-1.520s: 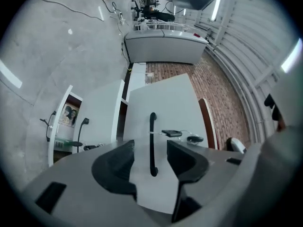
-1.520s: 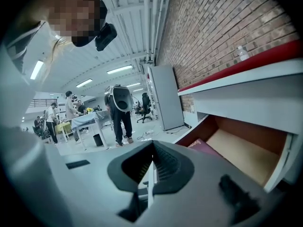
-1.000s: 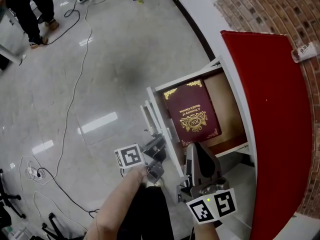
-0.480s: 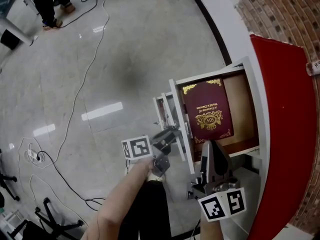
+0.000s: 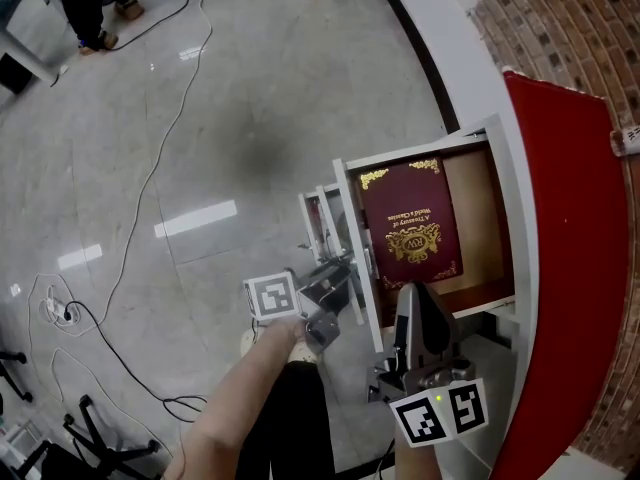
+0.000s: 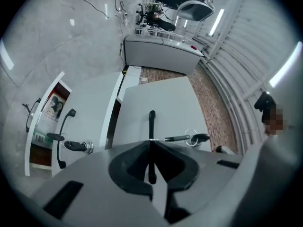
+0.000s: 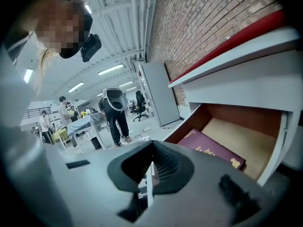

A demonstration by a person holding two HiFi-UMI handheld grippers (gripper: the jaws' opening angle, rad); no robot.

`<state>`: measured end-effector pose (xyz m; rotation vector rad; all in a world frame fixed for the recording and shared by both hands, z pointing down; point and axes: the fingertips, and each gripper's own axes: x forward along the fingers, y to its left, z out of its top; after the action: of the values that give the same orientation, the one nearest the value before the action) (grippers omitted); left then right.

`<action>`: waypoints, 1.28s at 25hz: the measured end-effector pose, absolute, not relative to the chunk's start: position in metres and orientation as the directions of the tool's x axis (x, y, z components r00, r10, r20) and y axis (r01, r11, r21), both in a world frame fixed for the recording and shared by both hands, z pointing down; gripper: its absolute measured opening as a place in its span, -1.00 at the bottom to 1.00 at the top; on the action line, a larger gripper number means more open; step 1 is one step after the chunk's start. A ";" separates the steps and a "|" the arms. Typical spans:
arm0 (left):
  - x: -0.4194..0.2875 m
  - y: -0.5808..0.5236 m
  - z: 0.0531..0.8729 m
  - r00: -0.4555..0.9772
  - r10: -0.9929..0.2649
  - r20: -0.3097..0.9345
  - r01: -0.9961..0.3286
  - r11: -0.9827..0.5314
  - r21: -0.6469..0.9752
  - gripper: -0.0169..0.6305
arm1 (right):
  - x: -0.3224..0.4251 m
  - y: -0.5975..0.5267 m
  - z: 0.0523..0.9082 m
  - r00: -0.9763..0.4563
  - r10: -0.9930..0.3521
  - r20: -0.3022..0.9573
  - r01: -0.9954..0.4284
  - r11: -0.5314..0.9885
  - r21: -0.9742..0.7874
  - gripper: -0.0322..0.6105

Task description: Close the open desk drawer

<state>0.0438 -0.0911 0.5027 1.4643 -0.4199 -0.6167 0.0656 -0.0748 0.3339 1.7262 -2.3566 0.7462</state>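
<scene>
Drawer point(image 5: 497, 208) open, maroon book point(image 5: 410, 226) inside.
I read the left gripper point(image 6: 151, 141) closing on the black handle point(image 6: 152, 121); the right gripper point(image 7: 151, 167) is closed and empty.

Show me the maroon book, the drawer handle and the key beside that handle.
maroon book point(image 5: 408, 226): head view, cover's middle.
drawer handle point(image 6: 152, 122): left gripper view, upper bar.
key point(image 6: 177, 137): left gripper view, black shaft.

Red desk top point(image 5: 565, 268), white drawer point(image 5: 357, 258) — dark red book point(image 5: 412, 228) with gold swirls, brown brick wall point(image 5: 550, 18).
</scene>
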 end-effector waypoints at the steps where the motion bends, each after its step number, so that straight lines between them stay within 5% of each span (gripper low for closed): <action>1: 0.044 -0.091 0.502 0.778 -0.620 -0.102 0.130 0.001 0.991 -0.87 | 0.067 -0.076 0.334 -0.336 -0.861 0.383 -0.924 0.222 -0.311 -0.88; 32: 0.061 -0.088 0.417 0.853 -0.517 -0.072 0.118 0.057 0.991 -0.88 | 0.090 -0.063 0.263 -0.296 -0.897 0.329 -0.924 0.181 -0.337 -0.88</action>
<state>0.0609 -0.0879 0.4166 1.4408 -0.3407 -0.4961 0.0904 -0.0632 0.2633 1.8294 -2.3701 0.7442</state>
